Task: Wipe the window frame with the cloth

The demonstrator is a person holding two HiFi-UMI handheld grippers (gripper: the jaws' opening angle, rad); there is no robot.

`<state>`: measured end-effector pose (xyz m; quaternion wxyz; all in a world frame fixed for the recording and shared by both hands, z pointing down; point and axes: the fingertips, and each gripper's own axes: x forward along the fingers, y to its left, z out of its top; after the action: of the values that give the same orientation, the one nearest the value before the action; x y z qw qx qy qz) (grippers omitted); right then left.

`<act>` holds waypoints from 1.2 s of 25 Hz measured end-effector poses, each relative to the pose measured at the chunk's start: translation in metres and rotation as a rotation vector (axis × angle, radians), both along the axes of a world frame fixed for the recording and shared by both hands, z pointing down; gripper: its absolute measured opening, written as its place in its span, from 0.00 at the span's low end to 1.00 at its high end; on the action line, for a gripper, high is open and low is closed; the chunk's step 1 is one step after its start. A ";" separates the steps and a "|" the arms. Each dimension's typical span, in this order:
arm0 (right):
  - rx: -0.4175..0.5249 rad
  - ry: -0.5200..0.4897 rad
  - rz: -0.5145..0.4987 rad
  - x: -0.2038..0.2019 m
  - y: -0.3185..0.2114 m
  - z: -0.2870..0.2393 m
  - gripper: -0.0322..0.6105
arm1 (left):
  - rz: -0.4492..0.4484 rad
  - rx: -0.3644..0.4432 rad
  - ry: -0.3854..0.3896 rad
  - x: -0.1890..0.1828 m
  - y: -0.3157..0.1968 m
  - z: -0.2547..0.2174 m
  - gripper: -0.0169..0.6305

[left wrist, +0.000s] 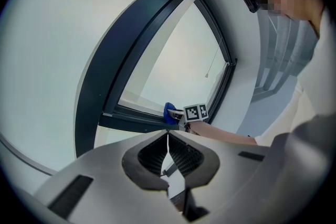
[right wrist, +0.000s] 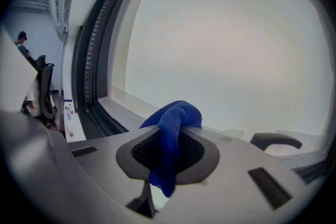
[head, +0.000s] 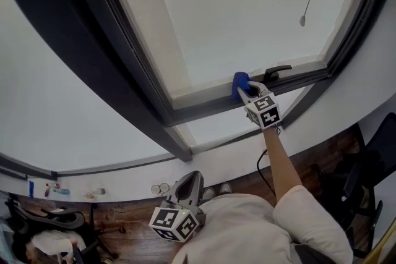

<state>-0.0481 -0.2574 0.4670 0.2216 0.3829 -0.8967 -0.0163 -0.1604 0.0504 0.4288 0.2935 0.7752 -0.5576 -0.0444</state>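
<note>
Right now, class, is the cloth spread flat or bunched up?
Bunched up: the cloth sits pinched in the shut right claw, one end hanging down.

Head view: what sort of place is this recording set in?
Probably an office, indoors by a big window: dark window frame with a handle, wood floor, an office chair. The right tool holds a blue cloth at the frame.

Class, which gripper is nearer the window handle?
Right. The right gripper holds the cloth at the frame beside the window handle; the left gripper hangs well below it.
</note>
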 end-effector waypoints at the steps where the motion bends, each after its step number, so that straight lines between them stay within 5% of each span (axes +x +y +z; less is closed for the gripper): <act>1: 0.017 0.001 -0.050 -0.010 0.010 -0.006 0.13 | 0.004 -0.008 -0.001 -0.003 0.001 0.000 0.04; 5: 0.150 0.047 -0.243 -0.062 0.061 -0.026 0.13 | 0.050 -0.019 -0.016 -0.016 0.002 -0.004 0.04; 8: 0.181 0.089 -0.253 -0.086 0.087 -0.028 0.13 | 0.080 -0.015 -0.007 -0.016 -0.002 -0.008 0.04; 15: 0.296 0.468 -0.248 -0.155 0.110 0.011 0.13 | 0.050 -0.045 0.002 -0.036 0.005 -0.006 0.04; 21: 0.294 0.534 -0.317 -0.215 0.126 0.034 0.13 | -0.011 -0.061 0.002 -0.058 0.017 -0.007 0.04; 30: 0.285 0.565 -0.268 -0.225 0.118 0.050 0.13 | -0.038 -0.064 0.043 -0.063 0.021 0.000 0.04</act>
<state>-0.2729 -0.1392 0.5171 0.4016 0.2690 -0.8309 -0.2757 -0.2233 0.0710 0.4292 0.3291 0.7535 -0.5671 -0.0491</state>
